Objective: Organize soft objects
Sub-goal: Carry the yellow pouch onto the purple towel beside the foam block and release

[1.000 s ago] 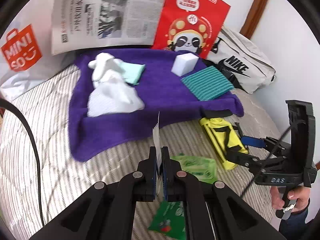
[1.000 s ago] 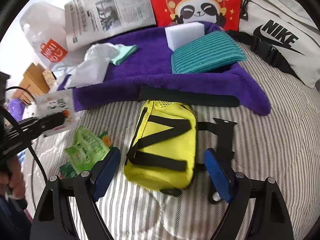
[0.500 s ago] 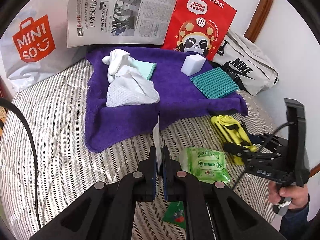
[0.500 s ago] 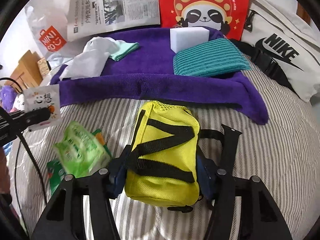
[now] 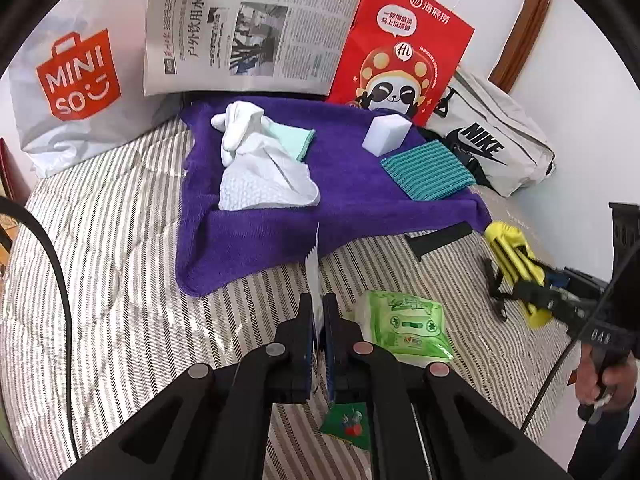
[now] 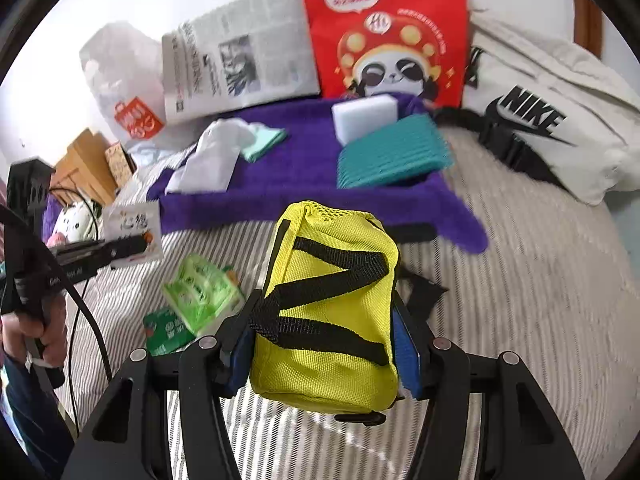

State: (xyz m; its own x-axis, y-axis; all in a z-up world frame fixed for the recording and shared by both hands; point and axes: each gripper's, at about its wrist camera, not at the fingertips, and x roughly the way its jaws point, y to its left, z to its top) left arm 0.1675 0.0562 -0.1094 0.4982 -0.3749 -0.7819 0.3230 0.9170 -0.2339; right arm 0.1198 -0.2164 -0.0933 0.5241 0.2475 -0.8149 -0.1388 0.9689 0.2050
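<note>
Pouch [image 6: 328,304] (seemingly lifted) near towel edge [image 6: 320,200]

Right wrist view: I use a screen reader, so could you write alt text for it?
The right gripper clamps a yellow pouch with black straps above a striped bed. Behind lie a purple towel and a red panda bag.

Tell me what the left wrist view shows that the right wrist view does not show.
Only the left wrist view shows the white packet edge-on in the left claw, and the yellow bag from the side, above the bed.

Only the right wrist view shows the packet's printed face, a plush toy, and the right claw squeezing the bag.

Both show the purple towel, white sponge and green tissue pack.
</note>
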